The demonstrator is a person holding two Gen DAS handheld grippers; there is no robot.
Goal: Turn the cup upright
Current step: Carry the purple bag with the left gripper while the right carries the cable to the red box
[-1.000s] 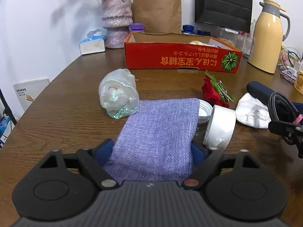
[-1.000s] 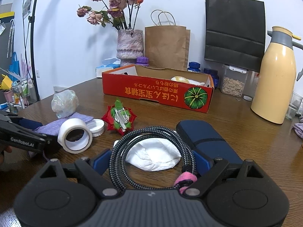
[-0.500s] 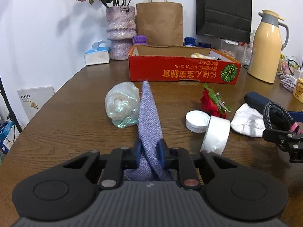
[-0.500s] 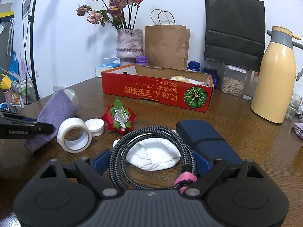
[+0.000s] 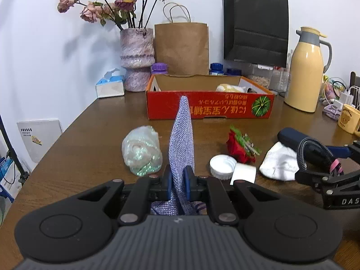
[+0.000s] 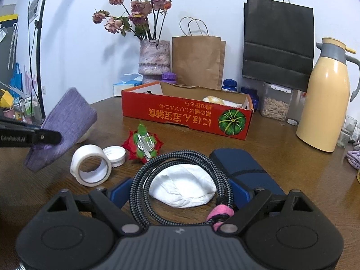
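Observation:
My left gripper (image 5: 178, 176) is shut on a purple woven cloth (image 5: 181, 144). The cloth stands up edge-on between the blue pads, off the table. From the right wrist view the left gripper (image 6: 42, 136) holds the cloth (image 6: 67, 121) tilted above the table's left side. My right gripper (image 6: 180, 190) stands wide around a coiled braided cable (image 6: 144, 180), whose sides touch both pads. A yellow mug (image 5: 348, 121) with a bear print stands at the far right edge, opening upward, away from both grippers.
On the brown table (image 5: 90, 139) lie a crumpled plastic bag (image 5: 141, 155), a white lid (image 5: 222, 168), a tape roll (image 6: 90, 166), a red flower ornament (image 6: 142, 144), a white wad (image 6: 184, 189) and a navy case (image 6: 243, 166). Behind stand a red box (image 5: 209, 108), vase and yellow thermos (image 5: 306, 72).
The left jaws closed on the purple cloth, which lay flat on the table, and lifted it so that it stands pinched edge-on. The right gripper has not moved.

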